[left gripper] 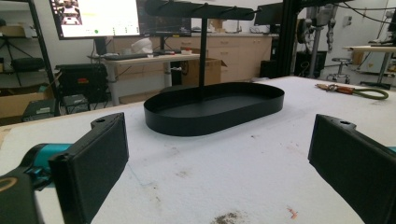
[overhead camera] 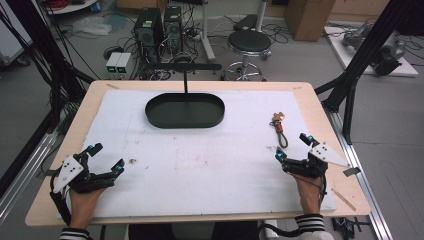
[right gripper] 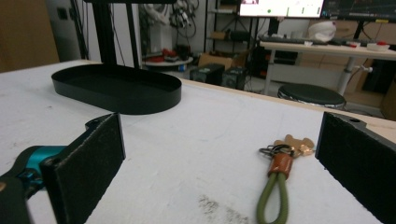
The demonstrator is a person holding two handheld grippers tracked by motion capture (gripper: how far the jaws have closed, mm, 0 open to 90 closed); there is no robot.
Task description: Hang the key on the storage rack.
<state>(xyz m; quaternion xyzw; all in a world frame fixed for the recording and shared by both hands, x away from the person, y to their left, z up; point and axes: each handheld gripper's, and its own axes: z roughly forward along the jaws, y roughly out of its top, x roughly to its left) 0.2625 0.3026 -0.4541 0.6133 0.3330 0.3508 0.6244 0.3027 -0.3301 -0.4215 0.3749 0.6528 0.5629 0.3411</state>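
Note:
An olive cord keychain [overhead camera: 280, 129] with a tan leather band and a metal ring lies on the white mat at the right, just beyond my right gripper [overhead camera: 293, 146]. In the right gripper view the keychain [right gripper: 275, 186] lies between the wide-apart jaws, a short way ahead; that gripper [right gripper: 219, 168] is open and holds nothing. My left gripper [overhead camera: 106, 156] rests open at the mat's near left, also holding nothing. Its own view [left gripper: 219, 158] looks toward a black oval tray [left gripper: 215, 109] with an upright post and a crossbar. The tray [overhead camera: 184, 110] stands at the far middle.
A white mat [overhead camera: 200, 155] covers the wooden table [overhead camera: 300, 87]. A small dark smudge [overhead camera: 133, 161] marks the mat near the left gripper. Beyond the table's far edge stand a stool [overhead camera: 248, 45] and computer towers [overhead camera: 157, 27]. Black frame struts [overhead camera: 350, 95] flank the table.

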